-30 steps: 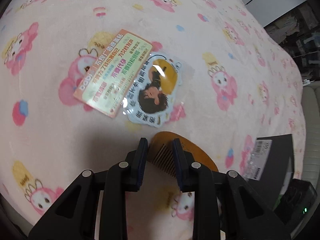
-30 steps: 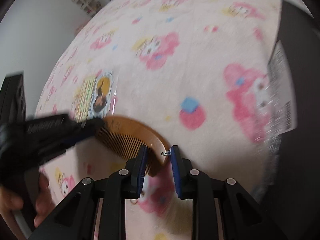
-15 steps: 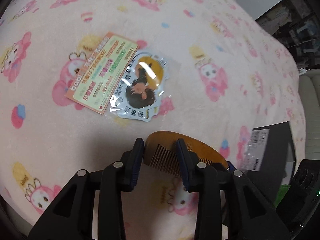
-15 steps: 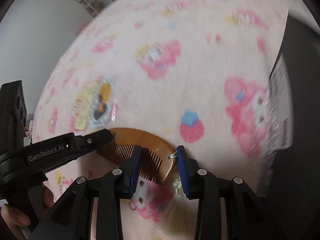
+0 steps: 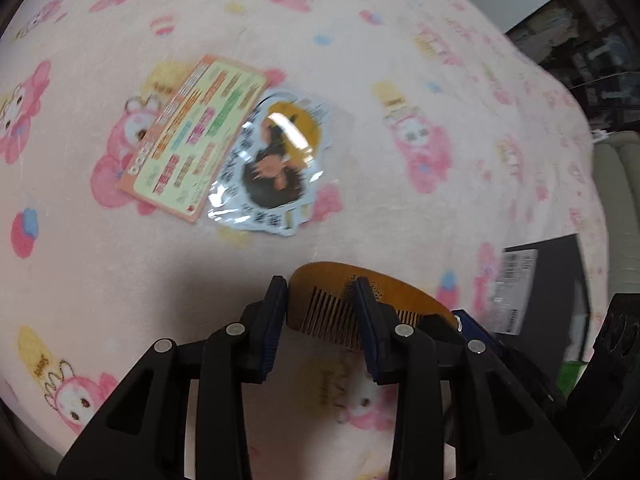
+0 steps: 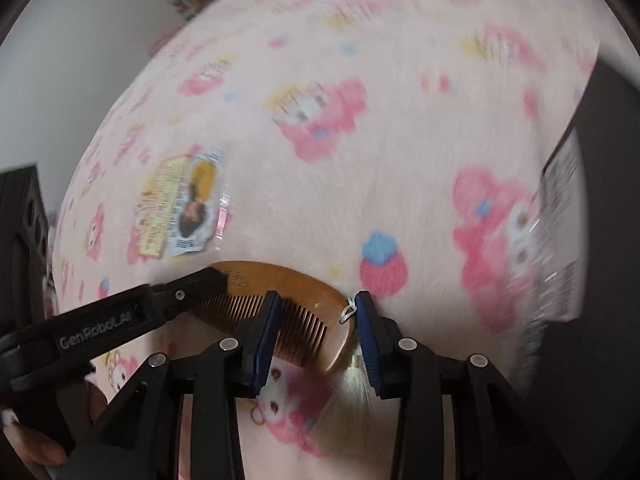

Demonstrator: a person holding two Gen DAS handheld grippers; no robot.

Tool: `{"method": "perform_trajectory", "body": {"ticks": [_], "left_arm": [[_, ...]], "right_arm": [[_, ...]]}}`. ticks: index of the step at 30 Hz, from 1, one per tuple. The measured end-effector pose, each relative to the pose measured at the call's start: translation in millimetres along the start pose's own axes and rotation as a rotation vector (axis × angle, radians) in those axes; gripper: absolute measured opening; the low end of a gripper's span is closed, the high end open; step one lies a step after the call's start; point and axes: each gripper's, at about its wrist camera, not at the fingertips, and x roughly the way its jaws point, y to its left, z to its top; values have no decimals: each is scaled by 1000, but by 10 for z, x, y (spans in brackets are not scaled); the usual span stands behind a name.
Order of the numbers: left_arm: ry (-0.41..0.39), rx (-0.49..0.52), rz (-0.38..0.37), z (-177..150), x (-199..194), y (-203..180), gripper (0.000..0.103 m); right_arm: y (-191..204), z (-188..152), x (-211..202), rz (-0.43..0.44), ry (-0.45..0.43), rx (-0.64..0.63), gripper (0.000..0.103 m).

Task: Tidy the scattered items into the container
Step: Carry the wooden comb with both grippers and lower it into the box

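Note:
A brown wooden comb [image 5: 332, 280] with a pale tassel [image 6: 352, 380] lies on the pink cartoon blanket. My left gripper [image 5: 320, 292] is open over its left end: one finger stands just past the end, the other crosses the teeth. My right gripper [image 6: 316, 300] is open over the right end, one finger over the teeth and the other beside the cord loop. The left gripper's finger [image 6: 208, 278] also shows in the right wrist view. An orange and green card [image 5: 192, 136] and a sleeved character sticker [image 5: 280, 160] lie further off. The black box [image 5: 552, 280] sits to the right.
The box carries a white barcode label [image 5: 516, 288] and fills the right edge of the right wrist view [image 6: 600, 240]. A hand [image 6: 36, 452] holds the left gripper at the lower left. A pale sofa [image 5: 616, 200] and dark shelves stand beyond the bed.
Both grippers' jaws stand wider apart than a second ago. The comb has stayed about where it was. The tassel has come into sight under the right gripper.

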Motion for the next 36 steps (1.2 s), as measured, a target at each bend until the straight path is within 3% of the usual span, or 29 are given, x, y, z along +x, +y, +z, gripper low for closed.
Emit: {"method": "perform_trajectory", "body": {"ticks": [6, 8, 13, 17, 20, 27, 31, 36], "left_arm": [[-75, 56, -294, -114, -577, -406, 33], [-99, 119, -339, -213, -759, -699, 33], [-69, 303, -397, -552, -928, -1575, 33], [34, 423, -467, -865, -727, -2299, 33], [137, 506, -490, -1096, -376, -2790, 29], [259, 609, -394, -1465, 271, -3231, 29], [255, 620, -356, -1516, 414, -3113, 29], [229, 621, -388, -1471, 404, -3039, 29]], "right_arm": [[-17, 130, -995, 28, -170, -73, 34], [-94, 119, -1352, 38, -232, -96, 34], [-571, -98, -2116, 54, -337, -99, 34], [-1099, -324, -2475, 12, -363, -72, 34], [-1505, -499, -2566, -16, -347, -51, 33], [-2371, -838, -2293, -56, -278, 91, 33], [-2694, -867, -2183, -75, -258, 172, 33], [-2827, -878, -2132, -61, -229, 228, 33]]}}
